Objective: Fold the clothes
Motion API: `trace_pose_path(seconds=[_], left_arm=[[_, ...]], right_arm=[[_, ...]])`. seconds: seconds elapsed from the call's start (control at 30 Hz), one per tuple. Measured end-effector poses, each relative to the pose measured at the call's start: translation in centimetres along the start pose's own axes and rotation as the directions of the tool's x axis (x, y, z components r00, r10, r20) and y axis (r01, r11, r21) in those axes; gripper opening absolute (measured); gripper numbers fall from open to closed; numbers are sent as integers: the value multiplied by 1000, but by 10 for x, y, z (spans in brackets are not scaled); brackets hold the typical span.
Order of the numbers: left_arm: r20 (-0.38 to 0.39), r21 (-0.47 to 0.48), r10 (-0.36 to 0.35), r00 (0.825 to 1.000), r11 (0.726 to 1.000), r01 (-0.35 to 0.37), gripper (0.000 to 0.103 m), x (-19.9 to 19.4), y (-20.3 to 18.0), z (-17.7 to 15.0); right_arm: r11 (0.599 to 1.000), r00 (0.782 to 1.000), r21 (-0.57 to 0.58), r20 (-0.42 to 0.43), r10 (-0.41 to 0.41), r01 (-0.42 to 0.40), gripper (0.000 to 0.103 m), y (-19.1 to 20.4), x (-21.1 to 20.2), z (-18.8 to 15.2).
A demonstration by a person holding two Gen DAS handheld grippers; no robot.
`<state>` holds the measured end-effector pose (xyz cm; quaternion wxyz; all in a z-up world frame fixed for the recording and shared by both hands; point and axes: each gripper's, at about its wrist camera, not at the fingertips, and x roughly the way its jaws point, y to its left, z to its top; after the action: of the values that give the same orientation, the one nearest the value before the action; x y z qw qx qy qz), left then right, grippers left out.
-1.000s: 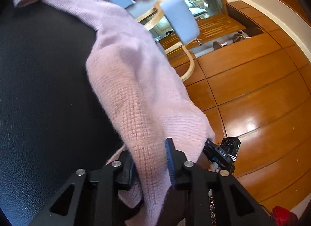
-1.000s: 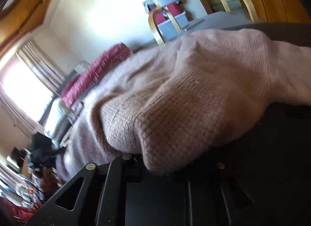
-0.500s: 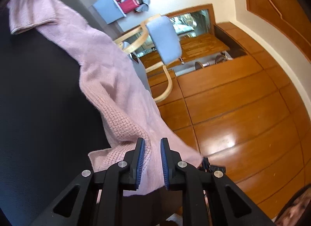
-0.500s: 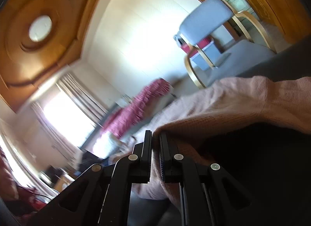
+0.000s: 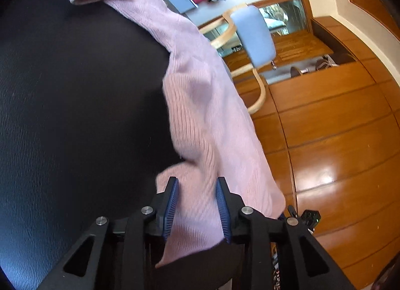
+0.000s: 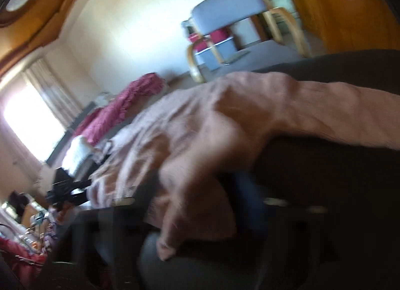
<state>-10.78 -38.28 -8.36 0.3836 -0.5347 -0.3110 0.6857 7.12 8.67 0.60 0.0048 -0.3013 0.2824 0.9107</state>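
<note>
Pink knitted sweater [image 5: 197, 105] lies stretched along the edge of a black leather-textured surface [image 5: 75, 102], its near end bunched. Left tool [image 5: 197, 205]: blue-padded fingers [image 5: 172, 202] spread apart, knit lying between them, not pinched. Right tool [image 6: 200, 205]: blurred, fabric draped over it; grip state cannot be told.

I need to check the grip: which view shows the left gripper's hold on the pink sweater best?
The left wrist view: the left gripper is sharp, its blue pads parted around the pink sweater. The right wrist view is motion-blurred and shows only the sweater.
</note>
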Motion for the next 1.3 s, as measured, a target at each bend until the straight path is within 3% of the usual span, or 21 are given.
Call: trace_pose_path(seconds=[0.17, 0.27, 0.37, 0.6, 0.63, 0.73, 0.77, 0.8, 0.83, 0.93, 1.03, 1.1, 1.23, 1.3], left_arm=[[-16, 11, -11, 1000, 1000, 11, 38, -4, 8, -14], [-25, 68, 27, 999, 997, -25, 39, 2, -1, -22], [-33, 128, 51, 998, 991, -46, 40, 8, -9, -29], [62, 210, 59, 996, 975, -71, 40, 6, -13, -46], [74, 219, 62, 995, 973, -77, 40, 6, -14, -47], [80, 235, 86, 993, 966, -103, 36, 13, -20, -44], [76, 240, 98, 992, 964, -113, 30, 16, -21, -43], [65, 231, 102, 993, 966, -114, 17, 18, -21, -40], [54, 220, 105, 993, 969, -115, 12, 21, -21, -38], [39, 137, 40, 998, 990, -45, 8, 16, -15, -28], [62, 138, -36, 997, 990, 28, 8, -5, -24, -22], [82, 161, -82, 993, 985, 68, 6, -22, -34, -18], [119, 210, -173, 978, 967, 146, 4, -57, -53, -12], [136, 235, -219, 966, 955, 183, 4, -74, -63, -9]], right_arm=[[997, 999, 64, -30, 45, -43, 87, -6, -2, -15], [998, 995, 55, -91, 46, -41, 87, -2, 15, -23], [999, 994, 11, -107, 32, -31, 87, 9, 37, -25], [990, 994, -137, -95, -45, 32, 87, 31, 62, -35], [990, 994, -141, -95, -46, 32, 83, 32, 62, -35], [995, 993, -103, -116, -12, -1, 39, 26, 63, -33], [996, 993, -85, -120, 1, -12, 32, 25, 64, -33], [998, 992, -55, -124, 30, -37, 29, 23, 65, -33], [998, 990, -22, -127, 64, -67, 27, 20, 65, -32], [984, 979, 47, -106, 175, -171, 23, 17, 59, -30], [940, 943, 100, -35, 331, -326, 21, 17, 42, -22], [902, 908, 108, 24, 419, -419, 21, 19, 27, -14], [850, 856, 105, 99, 508, -516, 20, 26, 5, -3], [807, 811, 102, 144, 567, -582, 20, 28, -8, -1]])
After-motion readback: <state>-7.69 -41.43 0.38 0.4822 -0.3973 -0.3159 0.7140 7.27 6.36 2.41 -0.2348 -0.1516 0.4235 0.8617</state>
